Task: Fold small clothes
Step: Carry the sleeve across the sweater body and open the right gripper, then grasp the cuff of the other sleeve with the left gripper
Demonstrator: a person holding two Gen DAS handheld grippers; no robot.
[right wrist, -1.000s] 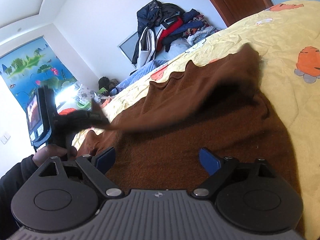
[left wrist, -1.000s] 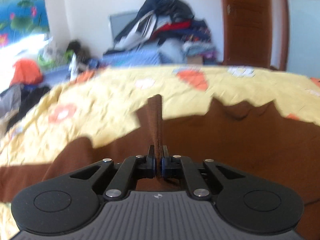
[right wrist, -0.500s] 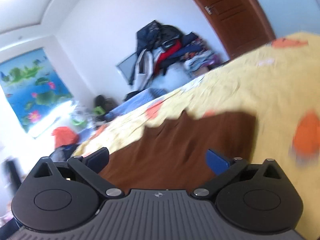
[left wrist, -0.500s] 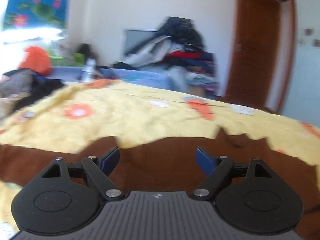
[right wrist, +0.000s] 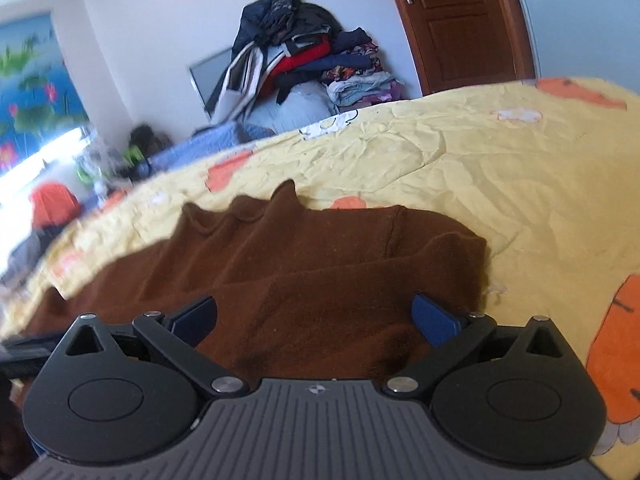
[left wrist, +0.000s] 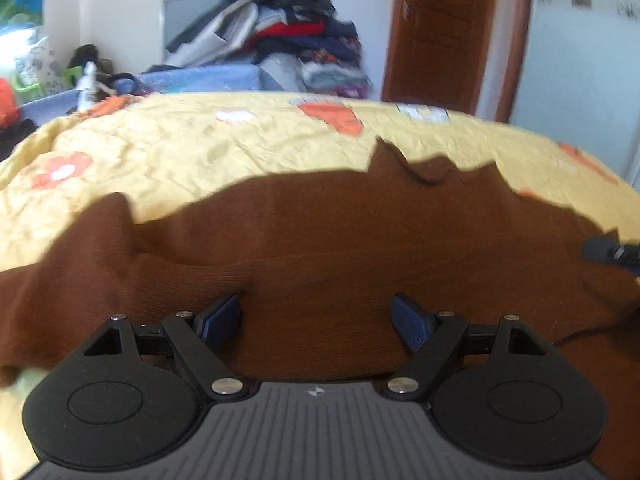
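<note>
A brown knit sweater (left wrist: pixel 340 240) lies on the yellow quilt, collar away from me. In the right wrist view the sweater (right wrist: pixel 320 272) has its right sleeve folded over the body. My left gripper (left wrist: pixel 316 320) is open and empty, low over the sweater's near part. My right gripper (right wrist: pixel 316 318) is open and empty over the sweater's near right part. A dark piece of the right gripper shows at the right edge of the left wrist view (left wrist: pixel 612 252).
The yellow quilt (right wrist: pixel 500 168) with orange and white prints covers the bed. A tall heap of clothes (left wrist: pixel 288 28) lies against the far wall by a brown door (left wrist: pixel 440 32). Clutter and an orange thing (right wrist: pixel 52 204) sit at the far left.
My left gripper let go of the sweater fold it pinched and opened. The lifted sleeve now lies flat on the body. Both grippers have shifted back over the sweater's near part.
</note>
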